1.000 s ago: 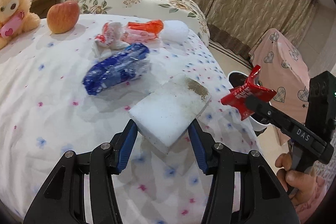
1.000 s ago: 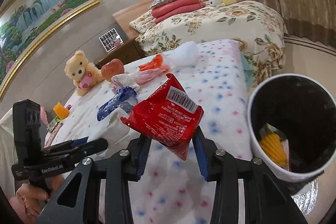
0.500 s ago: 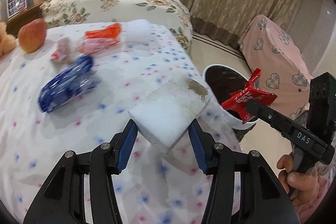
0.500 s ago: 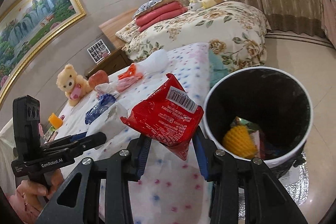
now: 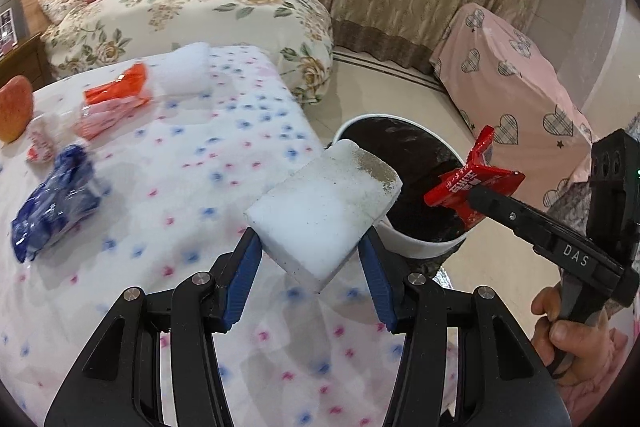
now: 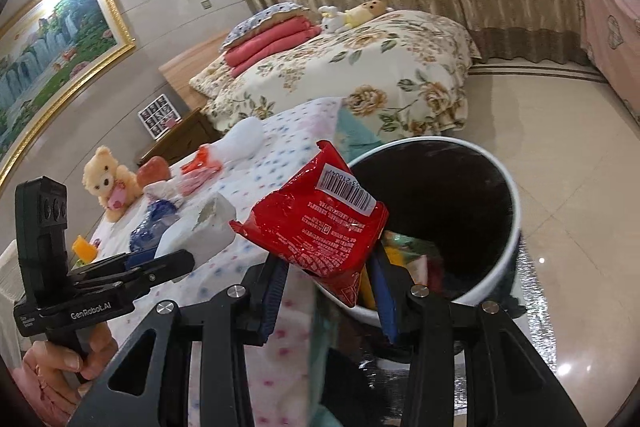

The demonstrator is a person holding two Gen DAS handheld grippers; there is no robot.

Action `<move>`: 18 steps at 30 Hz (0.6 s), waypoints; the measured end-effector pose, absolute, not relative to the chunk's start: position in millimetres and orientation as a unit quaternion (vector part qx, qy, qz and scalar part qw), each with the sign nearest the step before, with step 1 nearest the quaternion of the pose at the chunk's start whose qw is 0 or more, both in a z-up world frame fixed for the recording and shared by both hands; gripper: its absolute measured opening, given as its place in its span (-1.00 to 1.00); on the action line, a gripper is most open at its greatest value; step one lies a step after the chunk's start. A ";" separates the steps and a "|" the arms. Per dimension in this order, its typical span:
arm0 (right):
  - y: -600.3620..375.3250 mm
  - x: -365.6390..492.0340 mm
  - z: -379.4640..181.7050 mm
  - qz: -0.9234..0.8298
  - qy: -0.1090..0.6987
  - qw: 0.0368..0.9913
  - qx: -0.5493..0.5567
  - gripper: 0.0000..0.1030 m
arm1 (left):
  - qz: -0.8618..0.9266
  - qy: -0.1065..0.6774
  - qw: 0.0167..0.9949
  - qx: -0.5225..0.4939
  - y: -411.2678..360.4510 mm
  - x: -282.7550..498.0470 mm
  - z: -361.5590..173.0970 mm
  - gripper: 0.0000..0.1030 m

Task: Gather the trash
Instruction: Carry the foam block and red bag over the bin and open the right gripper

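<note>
Left hand-held gripper [image 5: 310, 263]: we have its blue pads clamped on a white foam block [image 5: 324, 213], soiled at one corner, held up at the edge of the surface [image 5: 168, 187] just beside the trash bin [image 5: 404, 239].
Right hand-held gripper [image 6: 332, 291]: we have it clamped on a red snack wrapper [image 6: 316, 223], barcode side up, over the near rim of the bin.
Trash bin: white outside, dark inside, standing on the floor against the surface; we see a few coloured scraps at its bottom.
Left on the surface: a blue wrapper [image 5: 52, 207], an orange packet [image 5: 118, 93], a small red-and-white wrapper [image 5: 40, 147], a white roll [image 5: 184, 73], all well apart from the bin.
Also there: an apple [image 5: 14, 113] and a teddy bear [image 6: 108, 183] at the far end.
</note>
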State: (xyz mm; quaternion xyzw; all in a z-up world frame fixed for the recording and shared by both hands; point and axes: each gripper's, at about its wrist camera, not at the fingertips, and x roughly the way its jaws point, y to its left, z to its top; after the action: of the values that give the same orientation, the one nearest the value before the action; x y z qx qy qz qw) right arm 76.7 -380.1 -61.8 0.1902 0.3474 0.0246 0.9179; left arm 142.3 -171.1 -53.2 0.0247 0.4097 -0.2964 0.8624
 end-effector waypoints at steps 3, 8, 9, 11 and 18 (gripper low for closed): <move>-390.7 76.8 -65.5 0.012 0.353 0.916 0.190 -0.21 | -0.301 0.408 0.861 0.029 -181.5 145.1 -53.3 -0.03; -404.2 78.6 -69.1 0.000 0.361 0.913 0.192 -0.21 | -0.309 0.410 0.857 0.039 -198.1 150.3 -55.0 -0.03; -406.2 78.6 -69.7 -0.003 0.362 0.912 0.191 -0.21 | -0.310 0.411 0.857 0.041 -201.3 151.2 -55.3 -0.03; -410.0 79.9 -70.9 -0.006 0.365 0.911 0.191 -0.21 | -0.312 0.412 0.855 0.044 -207.1 153.6 -56.1 -0.03; -424.8 86.6 -77.3 -0.013 0.377 0.905 0.198 -0.21 | -0.318 0.417 0.850 0.054 -224.5 162.3 -58.5 -0.02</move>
State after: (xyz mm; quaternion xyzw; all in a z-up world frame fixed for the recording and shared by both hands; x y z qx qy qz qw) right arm 86.6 -424.8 -77.3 0.1980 0.3767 -0.0126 0.9048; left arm 162.3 -224.5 -58.5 0.0541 0.4169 -0.3178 0.8499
